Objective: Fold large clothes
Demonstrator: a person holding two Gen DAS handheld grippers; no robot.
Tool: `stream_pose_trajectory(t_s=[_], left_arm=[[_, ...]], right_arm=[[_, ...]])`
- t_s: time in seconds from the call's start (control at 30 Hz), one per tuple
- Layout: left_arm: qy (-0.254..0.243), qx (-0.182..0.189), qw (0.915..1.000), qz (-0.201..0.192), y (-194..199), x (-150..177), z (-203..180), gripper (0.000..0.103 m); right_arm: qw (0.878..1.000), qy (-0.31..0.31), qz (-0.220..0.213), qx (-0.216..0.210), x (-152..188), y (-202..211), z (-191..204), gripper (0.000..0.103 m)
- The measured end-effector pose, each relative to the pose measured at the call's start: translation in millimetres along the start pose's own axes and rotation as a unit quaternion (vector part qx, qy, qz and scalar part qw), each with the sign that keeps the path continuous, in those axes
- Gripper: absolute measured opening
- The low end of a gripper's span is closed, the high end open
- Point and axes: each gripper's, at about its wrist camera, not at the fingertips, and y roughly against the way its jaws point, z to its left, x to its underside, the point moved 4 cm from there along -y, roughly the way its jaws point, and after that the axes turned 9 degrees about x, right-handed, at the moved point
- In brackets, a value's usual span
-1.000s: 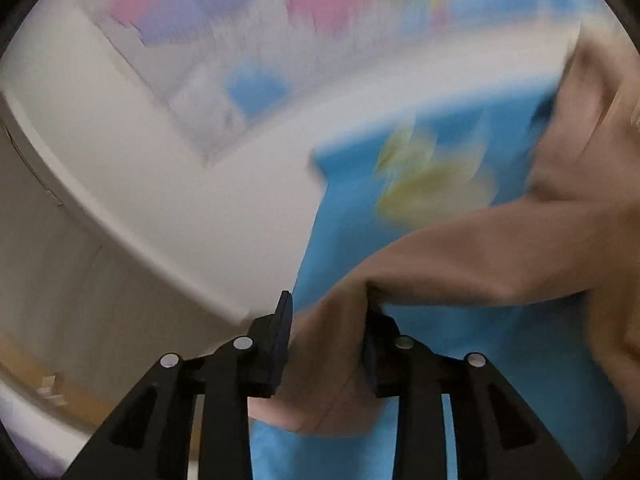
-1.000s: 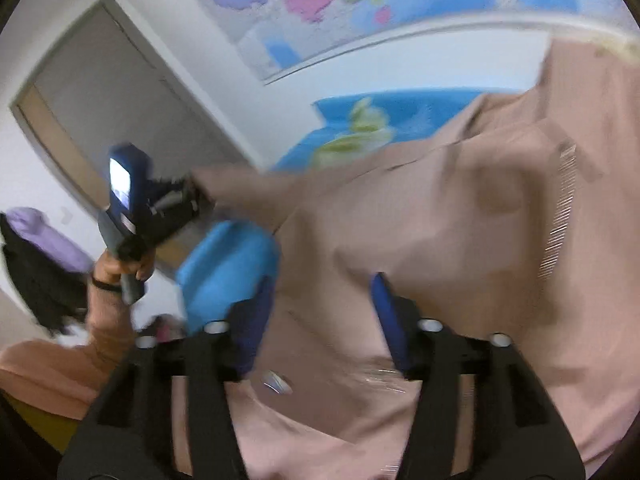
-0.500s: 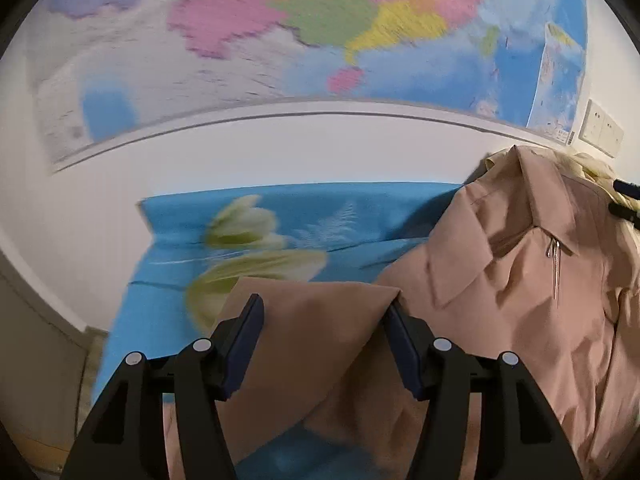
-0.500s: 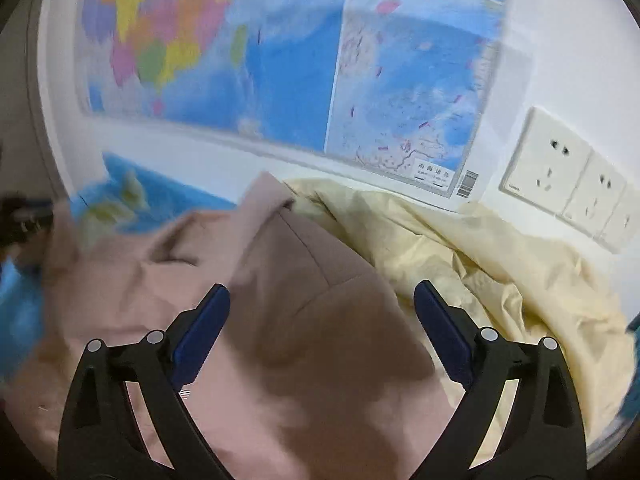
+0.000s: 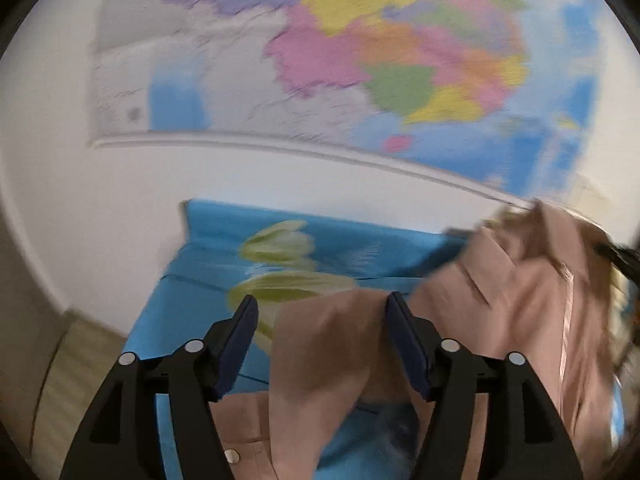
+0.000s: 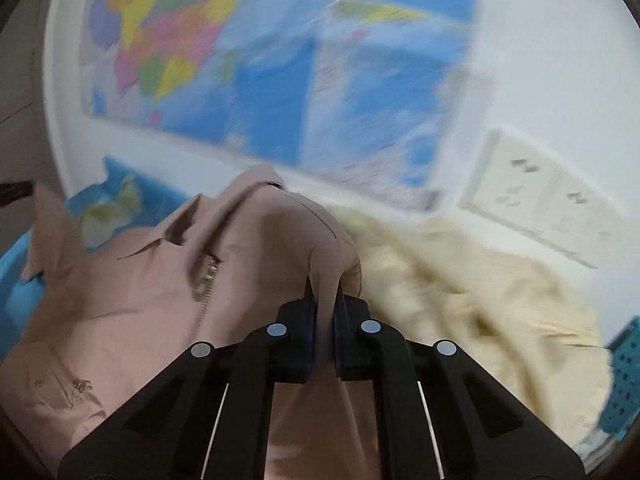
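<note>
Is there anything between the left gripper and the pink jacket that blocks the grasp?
Nothing visible. A flap of the pink jacket already lies between the open fingers of the left gripper; the right gripper is shut on it.

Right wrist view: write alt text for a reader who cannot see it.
The right gripper is shut on a fold of the pink zip-front jacket. A cream cloth lies to its right, below a wall map and wall sockets.
</note>
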Motion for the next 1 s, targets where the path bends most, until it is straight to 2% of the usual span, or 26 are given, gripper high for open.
stream_pose_trajectory(t_s=[0.03,0.07,0.1,0.13,0.17,0.2,0.23,0.3,0.4,0.43,0.5,0.63,0.67,0.7,0.73,0.77,0.8,0.87,0.93,1.0], left_arm=[[-0.022,0.051,0.9984,-0.007,8.2,0.5,-9.5,0.077],[-0.034,0.078,0.9963,-0.012,11.8,0.1,-16.9,0.078],[-0.053,0.112,0.9921,-0.02,14.4,-0.8,-27.8,0.082],[-0.086,0.148,0.9851,-0.02,12.0,-1.6,-45.0,0.083],[-0.106,0.142,0.9837,-0.03,9.1,-4.6,-55.9,0.084],[-0.116,0.135,0.9834,-0.037,5.1,-7.6,-63.1,0.085],[-0.121,0.147,0.9813,-0.032,-4.7,-13.1,-73.8,0.085],[-0.127,0.171,0.9771,0.003,-37.3,-21.6,-95.3,0.086],[-0.153,0.148,0.9745,0.07,-103.1,-19.1,-114.6,0.087],[-0.152,0.142,0.9703,0.123,-142.1,-12.4,-118.6,0.087],[-0.135,0.129,0.9652,0.183,-191.7,-3.8,-118.1,0.084],[-0.111,0.156,0.9493,0.25,-244.8,7.9,-118.7,0.084],[-0.1,0.162,0.947,0.259,-252.5,10.6,-117.6,0.08],[-0.079,0.178,0.9423,0.272,-260.2,15.5,-117.1,0.057],[-0.076,0.18,0.9409,0.277,-262.8,18.2,-117.7,0.042],[-0.079,0.171,0.9464,0.263,-261.2,17.6,-118.0,0.019],[-0.077,0.173,0.95,0.249,-256.5,15.1,-118.5,0.004],[-0.073,0.152,0.9668,0.192,-232.6,1.3,-114.9,0.003],[-0.046,0.146,0.9805,0.123,-193.9,-17.4,-105.1,0.003],[-0.03,0.132,0.9894,0.053,-143.3,-34.3,-94.9,0.003]], right_arm=[[1.0,-0.028,0.001,-0.011,0.0,1.2,-10.5,0.007],[0.998,-0.055,0.002,-0.025,1.5,0.6,-21.0,0.007],[0.997,-0.075,0.008,-0.033,5.3,-4.0,-29.9,0.007],[0.997,-0.068,0.019,-0.025,9.6,-8.8,-31.4,0.007],[0.998,-0.05,0.035,-0.001,16.5,-16.8,-30.4,0.007],[0.997,-0.054,0.047,0.001,21.9,-22.5,-30.2,0.007],[0.996,-0.07,0.054,-0.013,24.5,-24.0,-32.3,0.007],[0.994,-0.094,0.053,-0.027,29.3,-24.4,-36.7,0.007],[0.996,-0.077,0.049,-0.02,29.4,-21.6,-27.6,0.008],[0.996,-0.077,0.048,-0.024,28.0,-19.8,-26.1,0.008],[0.995,-0.082,0.047,-0.028,27.2,-17.1,-24.7,0.009],[0.994,-0.089,0.056,-0.042,28.0,-18.4,-25.7,0.009],[0.993,-0.091,0.056,-0.047,28.5,-17.1,-25.6,0.009],[0.993,-0.093,0.054,-0.054,28.6,-15.1,-25.3,0.009],[0.992,-0.094,0.052,-0.06,27.9,-13.1,-24.2,0.009],[0.992,-0.095,0.05,-0.067,26.9,-11.4,-22.8,0.009],[0.991,-0.097,0.049,-0.074,25.5,-9.9,-20.8,0.009],[0.991,-0.095,0.039,-0.086,19.9,-1.8,-13.3,0.009],[0.991,-0.081,0.014,-0.101,9.0,14.6,-0.3,0.008],[0.993,-0.05,-0.022,-0.103,-5.8,37.3,15.2,0.008]])
